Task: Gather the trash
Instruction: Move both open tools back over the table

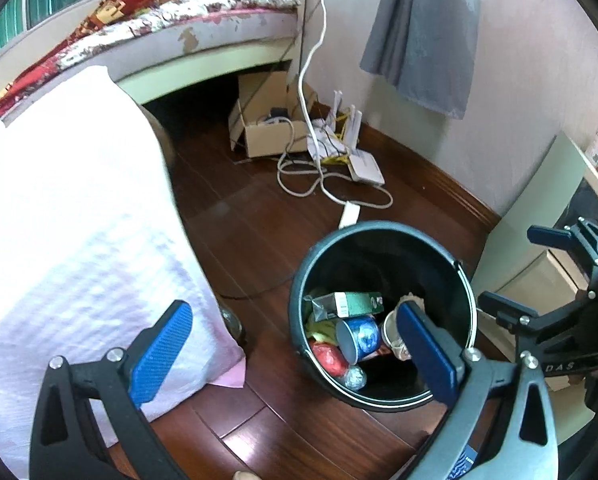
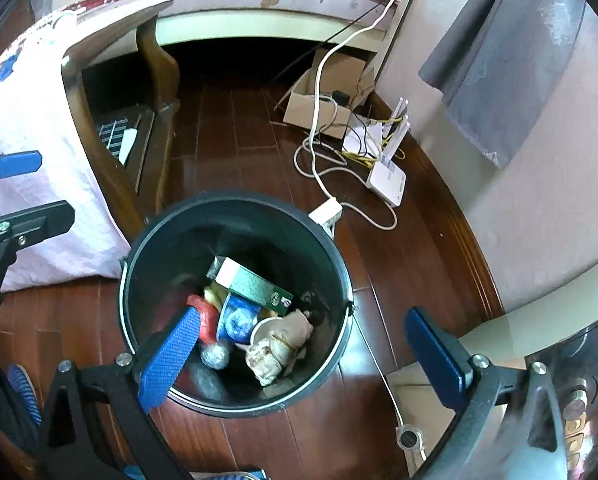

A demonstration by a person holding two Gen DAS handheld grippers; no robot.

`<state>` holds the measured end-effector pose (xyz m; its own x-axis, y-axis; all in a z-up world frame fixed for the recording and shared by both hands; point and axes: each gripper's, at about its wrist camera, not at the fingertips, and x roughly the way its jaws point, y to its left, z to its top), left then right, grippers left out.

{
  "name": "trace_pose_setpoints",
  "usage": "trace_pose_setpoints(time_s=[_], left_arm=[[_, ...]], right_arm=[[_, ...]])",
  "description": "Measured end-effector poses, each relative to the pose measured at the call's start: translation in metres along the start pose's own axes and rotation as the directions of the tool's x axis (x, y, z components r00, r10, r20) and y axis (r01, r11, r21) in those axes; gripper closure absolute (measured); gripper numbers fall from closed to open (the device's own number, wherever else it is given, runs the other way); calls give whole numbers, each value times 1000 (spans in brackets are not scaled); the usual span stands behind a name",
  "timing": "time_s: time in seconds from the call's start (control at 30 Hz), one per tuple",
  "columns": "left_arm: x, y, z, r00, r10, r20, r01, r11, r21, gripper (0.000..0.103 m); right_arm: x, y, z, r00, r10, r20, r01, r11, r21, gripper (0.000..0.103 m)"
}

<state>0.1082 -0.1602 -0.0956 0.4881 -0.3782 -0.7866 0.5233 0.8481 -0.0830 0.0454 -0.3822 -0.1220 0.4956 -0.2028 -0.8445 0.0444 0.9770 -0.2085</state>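
Above bin | left gripper fingers wide, empty | right gripper fingers wide, empty

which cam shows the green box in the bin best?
Right wrist: the green box lies nearly centred, its top face and white end unobstructed. Left wrist sees the box side-on, deeper in the bin, beside its own jaw.

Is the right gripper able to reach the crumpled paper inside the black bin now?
Probably yes. The right gripper is open and empty above the black bin, which has no lid. The crumpled paper lies on top of the trash, with nothing covering it.
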Motion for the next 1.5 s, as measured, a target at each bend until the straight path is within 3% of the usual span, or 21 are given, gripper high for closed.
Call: trace_pose_setpoints(time_s=[0.4,0.87,1.2,1.5], left_arm=[[-47,28,5,993,85,82,-82,996,-35,1],[-88,87,2,969,199,145,-183,976,-120,1],[-119,144,-10,939,303,162,-266,940,-216,1],[-141,203,-29,906,402,136,-350,889,-296,1]], right_arm=[[-32,28,30,992,52,113,-52,999,-1,0],[-59,79,77,960,136,244,-132,991,-33,0],[-74,141,117,919,236,316,-213,971,-107,0],[-76,202,140,879,341,334,-296,938,-178,0]])
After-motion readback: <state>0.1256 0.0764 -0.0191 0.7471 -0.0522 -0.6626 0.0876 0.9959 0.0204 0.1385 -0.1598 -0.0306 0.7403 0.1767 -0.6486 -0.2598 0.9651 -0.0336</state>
